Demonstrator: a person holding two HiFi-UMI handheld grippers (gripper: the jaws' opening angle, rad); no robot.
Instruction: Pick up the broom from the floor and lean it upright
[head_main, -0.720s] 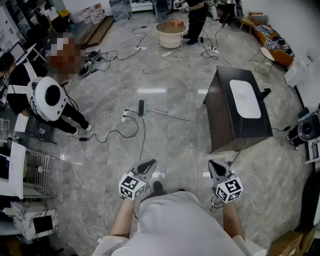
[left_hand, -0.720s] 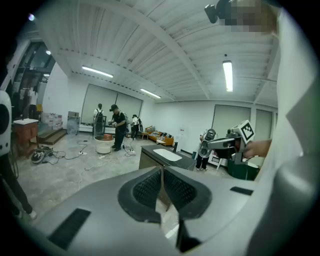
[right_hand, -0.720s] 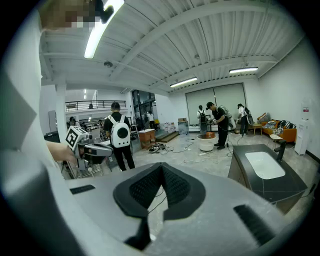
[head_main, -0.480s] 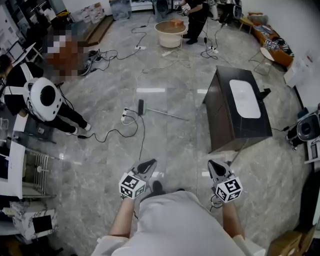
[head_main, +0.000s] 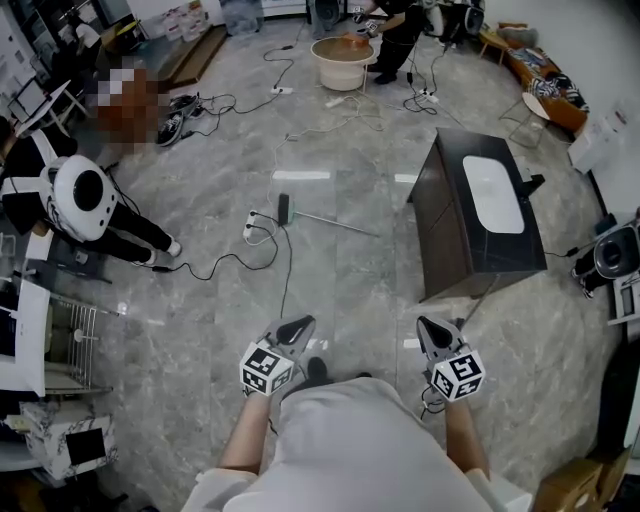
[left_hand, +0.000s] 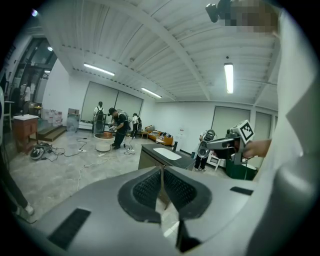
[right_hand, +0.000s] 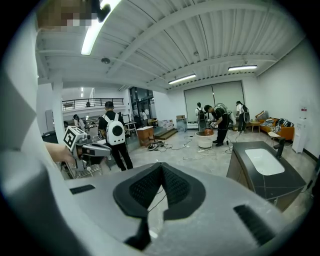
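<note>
The broom (head_main: 322, 223) lies flat on the grey marble floor a few steps ahead, its dark head (head_main: 283, 210) to the left and its thin handle running right. My left gripper (head_main: 295, 330) and right gripper (head_main: 432, 333) hover side by side low in the head view, well short of the broom. Both are shut with nothing between the jaws. In the left gripper view the pads (left_hand: 150, 187) meet, and the right gripper (left_hand: 220, 145) shows off to the right. The right gripper view also shows closed pads (right_hand: 172, 186), with the left gripper (right_hand: 95, 149) at its left.
A dark cabinet with a white sink top (head_main: 480, 215) stands ahead on the right. Cables and a power strip (head_main: 258, 235) trail across the floor beside the broom head. A person with a white backpack (head_main: 85, 200) crouches at the left, and a wire rack (head_main: 75, 345) stands near left.
Both grippers hold their place. The person with the white backpack has shifted slightly left, and the head view has tipped a little.
</note>
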